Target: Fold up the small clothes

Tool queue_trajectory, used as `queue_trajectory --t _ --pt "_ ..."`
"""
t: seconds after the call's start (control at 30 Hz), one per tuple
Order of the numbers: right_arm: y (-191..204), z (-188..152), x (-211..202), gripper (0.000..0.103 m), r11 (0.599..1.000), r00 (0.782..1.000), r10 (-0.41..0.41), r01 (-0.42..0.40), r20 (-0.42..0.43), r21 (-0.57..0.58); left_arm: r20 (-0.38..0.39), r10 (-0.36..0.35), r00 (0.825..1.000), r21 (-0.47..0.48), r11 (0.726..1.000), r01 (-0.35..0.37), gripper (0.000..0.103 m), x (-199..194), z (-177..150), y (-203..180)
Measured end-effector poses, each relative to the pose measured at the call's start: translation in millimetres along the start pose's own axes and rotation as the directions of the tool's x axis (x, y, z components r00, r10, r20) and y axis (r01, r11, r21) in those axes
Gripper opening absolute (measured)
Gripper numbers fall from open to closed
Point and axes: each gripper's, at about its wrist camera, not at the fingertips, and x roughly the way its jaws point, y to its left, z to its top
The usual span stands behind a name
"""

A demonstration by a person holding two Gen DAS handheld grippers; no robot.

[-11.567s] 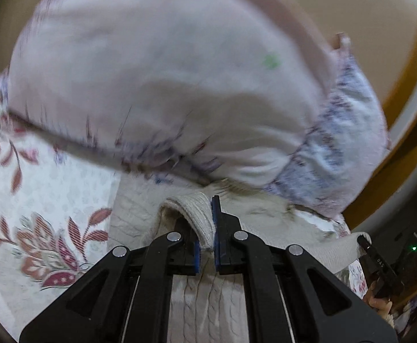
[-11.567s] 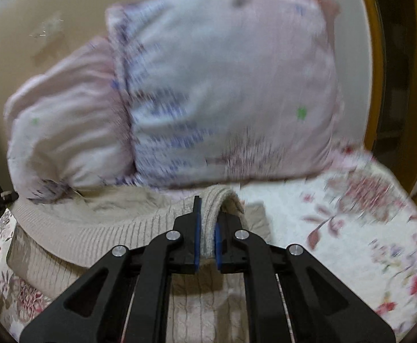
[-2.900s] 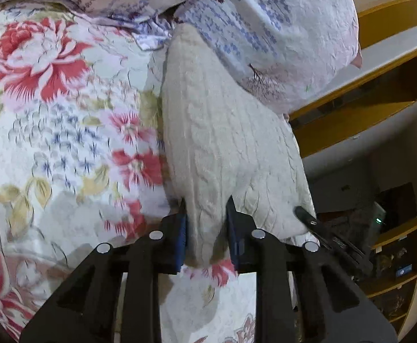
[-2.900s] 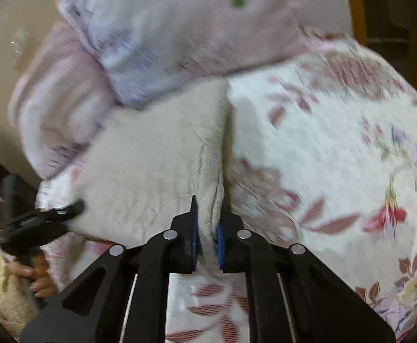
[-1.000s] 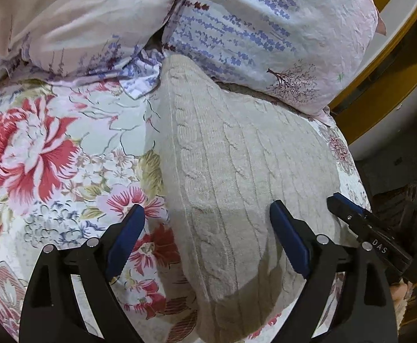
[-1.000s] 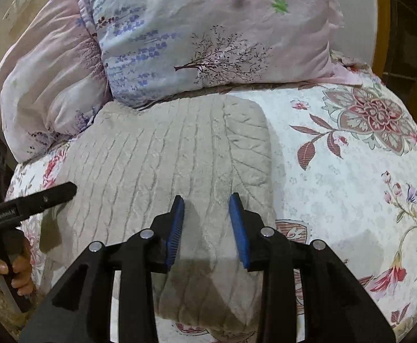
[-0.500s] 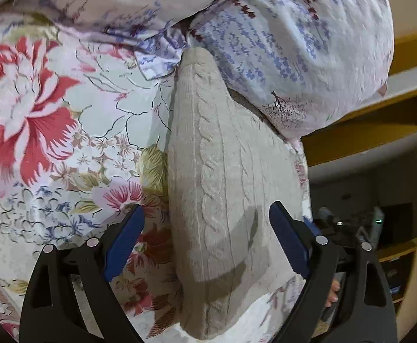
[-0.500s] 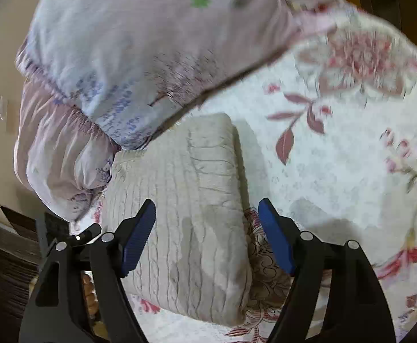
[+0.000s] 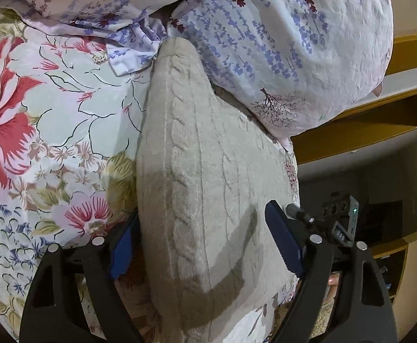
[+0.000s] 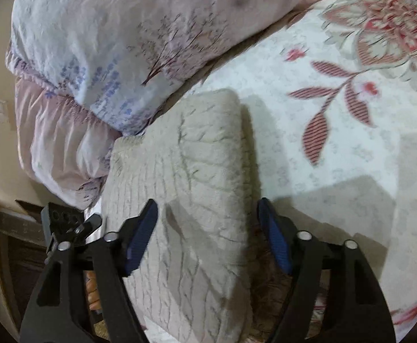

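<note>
We see the folded cream cable-knit sweater (image 9: 208, 185) lying on the bed's floral sheet (image 9: 51, 120), its far end tucked against the lavender-print pillow (image 9: 294, 43). Its long axis runs away from us toward that pillow. Our left hand-held gripper (image 9: 202, 245) straddles the near end at one long edge; our right hand-held gripper (image 10: 208, 234) straddles the near end at the opposite edge. Both sets of jaws are closing with knit between them, but the pads do not yet press it. Both hands sit equally close, so we judge the next fold starts from this near end.
</note>
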Motion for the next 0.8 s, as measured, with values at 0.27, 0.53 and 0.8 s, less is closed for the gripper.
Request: queue_trajectory --t 0.27,0.53,0.8 --pt "-3.2 -5.1 10.9 0.032 0.994 0.994 0.11 -0.109 -0.019 0.031 0.006 -0.064 0.998 -0.029 0.998 0.064 0.056 -0.4 -3.6 4.9" --pt "35.6 -23.6 -11.2 0.025 0.98 0.979 0.194 -0.192 0.053 -0.052 0.005 -0.173 0.985 0.02 0.985 0.173 0.039 -30.1 -7.5 1.8" --pt "98.6 -50.8 14.5 0.025 0.968 0.98 0.194 -0.185 0.035 -0.17 0.055 -0.162 0.985 0.069 0.985 0.158 0.039 -102.5 -17.6 20.0"
